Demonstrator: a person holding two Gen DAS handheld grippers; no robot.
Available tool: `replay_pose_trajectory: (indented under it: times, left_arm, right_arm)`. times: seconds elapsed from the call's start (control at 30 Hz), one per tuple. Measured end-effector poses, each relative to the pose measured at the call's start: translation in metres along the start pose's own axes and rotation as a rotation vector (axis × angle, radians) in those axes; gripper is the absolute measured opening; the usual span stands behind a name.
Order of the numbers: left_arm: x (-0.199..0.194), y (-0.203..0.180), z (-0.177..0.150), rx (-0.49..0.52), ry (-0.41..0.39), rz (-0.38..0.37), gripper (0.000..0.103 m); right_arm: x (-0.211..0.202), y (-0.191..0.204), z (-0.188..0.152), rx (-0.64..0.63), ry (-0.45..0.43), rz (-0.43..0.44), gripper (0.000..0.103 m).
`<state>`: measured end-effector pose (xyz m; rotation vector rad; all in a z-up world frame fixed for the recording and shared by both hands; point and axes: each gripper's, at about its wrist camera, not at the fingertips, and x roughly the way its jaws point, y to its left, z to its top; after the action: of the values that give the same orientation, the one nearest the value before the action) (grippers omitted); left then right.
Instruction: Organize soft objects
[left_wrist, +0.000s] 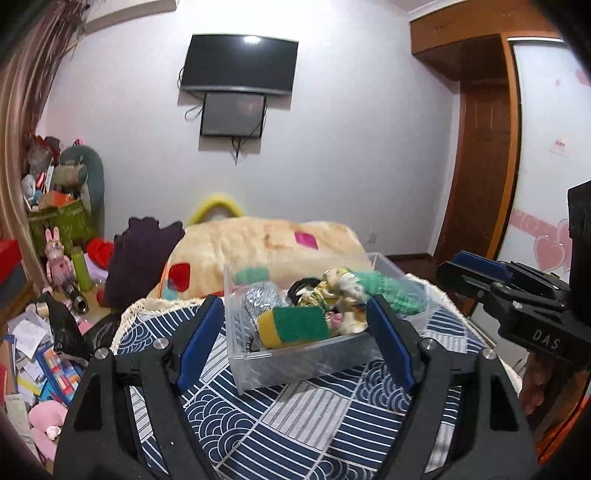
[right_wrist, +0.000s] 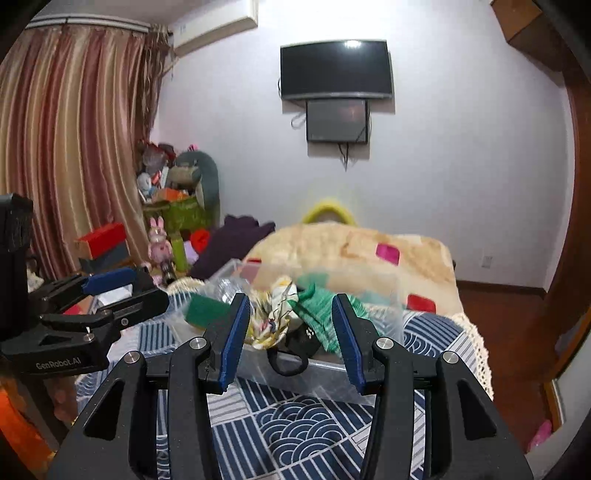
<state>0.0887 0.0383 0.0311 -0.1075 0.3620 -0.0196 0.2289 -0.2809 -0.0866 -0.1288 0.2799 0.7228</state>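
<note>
**Full bin, loose ends: what could slip from here**

The clear bin (left_wrist: 295, 354) sits on the blue patterned cloth (left_wrist: 332, 424), and everything below is placed from it. Inside it lie the soft things: a green-and-yellow sponge (left_wrist: 293, 326) against the near wall, a silvery scrubber (left_wrist: 260, 301) behind that, a floral cloth (left_wrist: 338, 291) in the middle, a green knit piece (left_wrist: 391, 290) toward the far right, and a black item (right_wrist: 303, 338).

The left claw (left_wrist: 295, 343) hangs just in front of the bin, jaws spread wide, holding nothing. The right claw (right_wrist: 291, 336) is also in front of it, jaws wide apart and empty.

Risks, as I judge them: the pile stands above the rim, so a push on the light plastic bin could tip the floral cloth or the knit piece out. The black item's loop (right_wrist: 286, 363) hangs over the near wall and could snag a finger. The cloth underneath may slide or bunch if the bin is dragged.

Hard to make out: the bin's far wall blurs into the cream blanket (left_wrist: 266, 243) behind it; what the black item is, and whether anything lies beneath the pile, cannot be told.
</note>
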Motion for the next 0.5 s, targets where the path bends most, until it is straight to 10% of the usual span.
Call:
replay_pose_trajectory:
  times: [0.5]
  left_arm:
    - [-0.050,-0.015,-0.011,0.010,-0.099,-0.008,0.096]
  right_arm:
    - [-0.045,0.014,-0.008,-0.015,-0.110,-0.024,0.074]
